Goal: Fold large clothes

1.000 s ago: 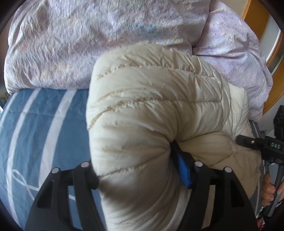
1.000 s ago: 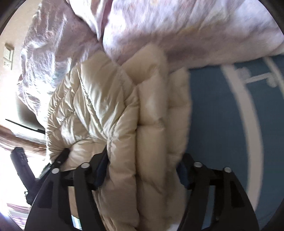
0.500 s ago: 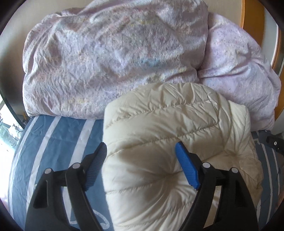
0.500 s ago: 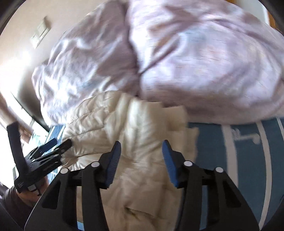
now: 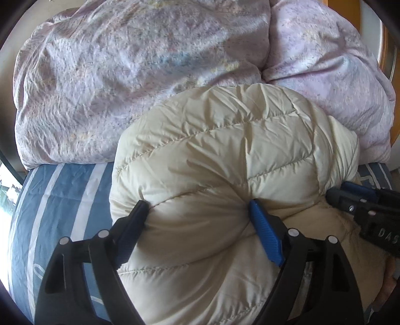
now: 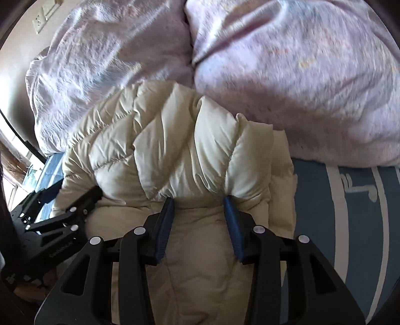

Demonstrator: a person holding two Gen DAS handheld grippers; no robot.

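Note:
A cream quilted down jacket (image 5: 225, 150) lies bunched on the blue striped bed sheet (image 5: 62, 195), against a lilac duvet. My left gripper (image 5: 198, 205) has both fingertips sunk into the jacket's near side, with a fat bulge of it between the jaws, which are opening. In the right wrist view, my right gripper (image 6: 197, 201) pinches a narrower puff of the jacket (image 6: 162, 137). Its jaws are closing, and the fabric puckers at both blue pads. Each gripper shows in the other's view: the right gripper (image 5: 350, 200) at the jacket's right edge, the left gripper (image 6: 82, 202) at its left edge.
The crumpled lilac duvet (image 5: 125, 62) fills the far half of the bed behind the jacket, also seen as the duvet (image 6: 300, 75). Bare blue sheet (image 6: 337, 212) lies to the right. A wall socket (image 6: 42, 17) sits top left. A hand (image 5: 390, 275) shows low right.
Both grippers let go of the jacket, lifted off it, then came down on it again. The left jaws now stand wide and the right jaws narrower. Both views now show more duvet.

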